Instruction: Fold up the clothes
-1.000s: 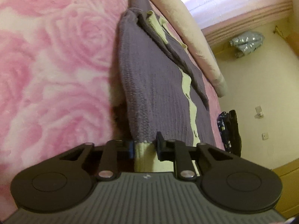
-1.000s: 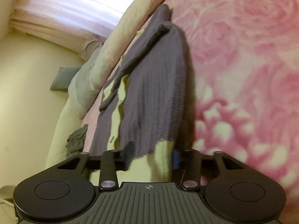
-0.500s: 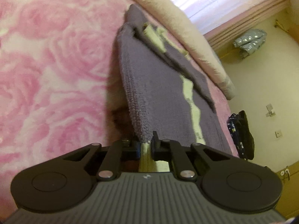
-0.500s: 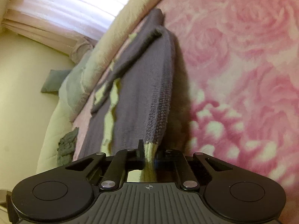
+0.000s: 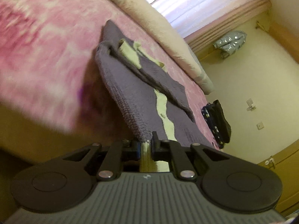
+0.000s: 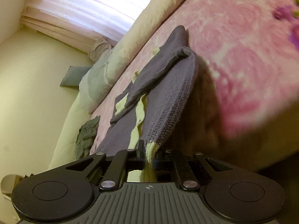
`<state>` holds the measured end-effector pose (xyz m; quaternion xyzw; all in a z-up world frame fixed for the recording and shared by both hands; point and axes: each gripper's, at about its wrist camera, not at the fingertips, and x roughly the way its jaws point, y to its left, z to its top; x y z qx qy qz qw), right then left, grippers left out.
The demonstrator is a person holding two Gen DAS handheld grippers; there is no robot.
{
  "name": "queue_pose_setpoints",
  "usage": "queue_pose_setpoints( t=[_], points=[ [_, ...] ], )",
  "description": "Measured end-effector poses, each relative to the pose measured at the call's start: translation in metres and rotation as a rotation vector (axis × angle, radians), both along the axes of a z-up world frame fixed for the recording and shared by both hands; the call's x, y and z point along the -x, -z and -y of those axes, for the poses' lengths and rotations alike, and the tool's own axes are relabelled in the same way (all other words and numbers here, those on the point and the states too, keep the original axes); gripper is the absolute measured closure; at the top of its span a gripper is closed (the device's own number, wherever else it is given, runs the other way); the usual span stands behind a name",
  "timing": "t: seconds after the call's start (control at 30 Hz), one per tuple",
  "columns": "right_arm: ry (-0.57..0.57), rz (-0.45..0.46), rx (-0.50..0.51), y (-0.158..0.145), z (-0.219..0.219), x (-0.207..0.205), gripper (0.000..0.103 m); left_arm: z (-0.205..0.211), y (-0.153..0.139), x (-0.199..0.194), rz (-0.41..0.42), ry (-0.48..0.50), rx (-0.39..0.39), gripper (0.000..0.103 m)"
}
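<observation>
both my claws are clenched on the near hem of the sweater: my left gripper pinches the pale yellow band at one corner, and my right gripper pinches the same yellow band at the other corner, jaws nearly together with only the bunched knit between them. just ahead of the fingertips the purple knit sweater rises off the bed, its lifted edge stretched taut from each claw and casting a dark shadow on the cover beside it. further out from the claws the body of the garment lies flat on the pink rose bedspread, with a sleeve folded diagonally across it and a strip of yellow lining showing down the middle. beyond that, at the far end, the shoulders rest close to a long cream bolster under the curtained window. i judge the knit to be soft, light and stretchy: it will sag between my two holds and drag on the plush cover, and the loose sleeve could slide off as the hem goes over. holding it right at the ribbed corners seems the best place, since the band is thicker there and less likely to slip out.
</observation>
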<state>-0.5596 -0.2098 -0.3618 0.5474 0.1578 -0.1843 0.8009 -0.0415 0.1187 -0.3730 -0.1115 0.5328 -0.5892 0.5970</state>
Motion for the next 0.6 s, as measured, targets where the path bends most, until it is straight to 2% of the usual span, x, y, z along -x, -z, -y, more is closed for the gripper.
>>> queue_pose_setpoints(
  t=[0.13,0.27,0.43,0.6],
  points=[
    [0.006,0.009,-0.051,0.002,-0.042,0.022,0.097,-0.044,0.004,0.009,-0.058,-0.046,-0.018,0.096],
    [0.009,0.001,-0.106,0.003,-0.068,0.034,0.097,-0.059,0.004,0.012,-0.092,-0.068,-0.022,0.096],
    [-0.032,0.001,-0.066,-0.019,-0.055,0.022,0.096,-0.037,-0.011,-0.003,-0.108,-0.045,0.024,0.096],
    [-0.071,0.041,0.029,-0.065,-0.010,-0.009,0.096,0.019,-0.042,-0.039,-0.130,-0.011,0.114,0.095]
  ],
)
